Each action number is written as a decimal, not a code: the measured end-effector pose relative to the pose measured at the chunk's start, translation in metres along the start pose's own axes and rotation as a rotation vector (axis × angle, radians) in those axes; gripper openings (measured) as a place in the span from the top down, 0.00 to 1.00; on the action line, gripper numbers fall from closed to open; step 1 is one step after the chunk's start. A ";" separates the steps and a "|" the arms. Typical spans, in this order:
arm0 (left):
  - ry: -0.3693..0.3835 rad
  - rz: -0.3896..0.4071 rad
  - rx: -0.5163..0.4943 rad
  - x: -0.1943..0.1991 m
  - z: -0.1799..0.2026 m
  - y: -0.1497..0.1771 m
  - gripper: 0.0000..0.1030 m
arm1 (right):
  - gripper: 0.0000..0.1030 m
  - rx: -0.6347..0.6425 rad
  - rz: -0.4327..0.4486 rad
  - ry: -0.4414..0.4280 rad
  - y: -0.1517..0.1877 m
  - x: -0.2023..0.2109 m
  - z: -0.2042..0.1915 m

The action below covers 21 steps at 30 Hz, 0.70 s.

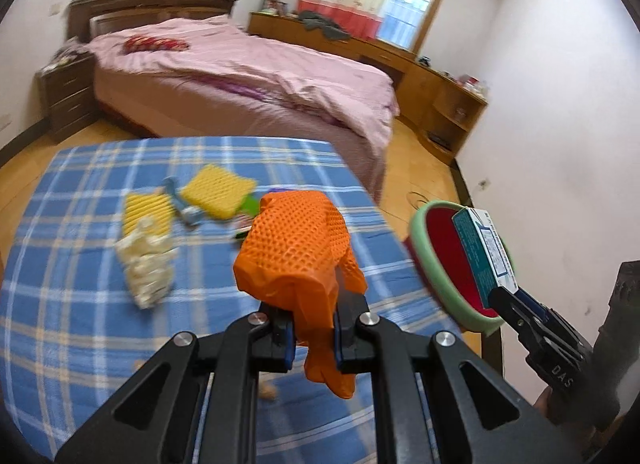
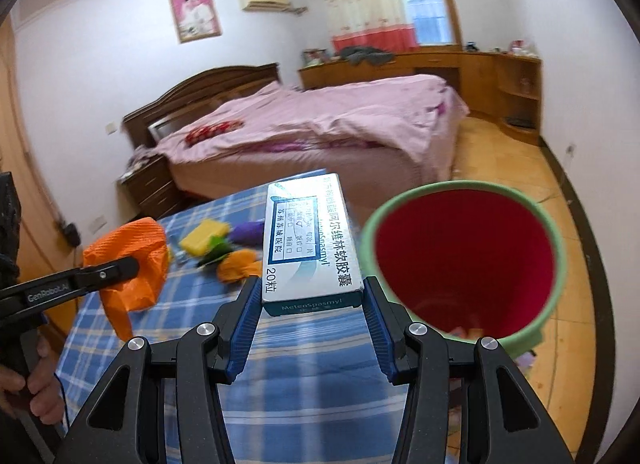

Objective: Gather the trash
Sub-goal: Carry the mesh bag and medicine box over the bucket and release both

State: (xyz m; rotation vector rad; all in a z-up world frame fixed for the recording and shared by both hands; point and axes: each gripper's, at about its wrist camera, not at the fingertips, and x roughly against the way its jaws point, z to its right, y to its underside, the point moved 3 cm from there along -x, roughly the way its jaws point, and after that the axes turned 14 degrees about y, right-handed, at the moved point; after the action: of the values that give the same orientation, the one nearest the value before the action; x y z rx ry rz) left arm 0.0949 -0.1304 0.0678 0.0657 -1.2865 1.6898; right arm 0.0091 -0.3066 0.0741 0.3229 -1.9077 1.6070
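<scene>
Now left tongs pinch limp, light glove mid-frame; right tongs clamp stiff box by its sides, bin right.

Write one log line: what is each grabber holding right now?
left gripper: shut on orange glove | right gripper: shut on medicine box | green bin: beside table, box not yet in

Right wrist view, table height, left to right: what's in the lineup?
Left claw shut on the orange glove → yellow foam net → medicine box held in the right claw → green-rimmed red bin.
</scene>
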 end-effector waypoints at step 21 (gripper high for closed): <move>0.157 -0.118 -0.186 -0.110 0.111 -0.017 0.88 | 0.50 -0.137 -0.004 0.141 0.004 -0.013 0.106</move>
State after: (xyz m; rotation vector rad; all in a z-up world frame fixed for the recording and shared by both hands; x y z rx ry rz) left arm 0.1111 -0.2865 0.0679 -0.0984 -1.2900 1.4402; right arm -0.0148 -0.4087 0.0557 0.1517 -1.8954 1.4474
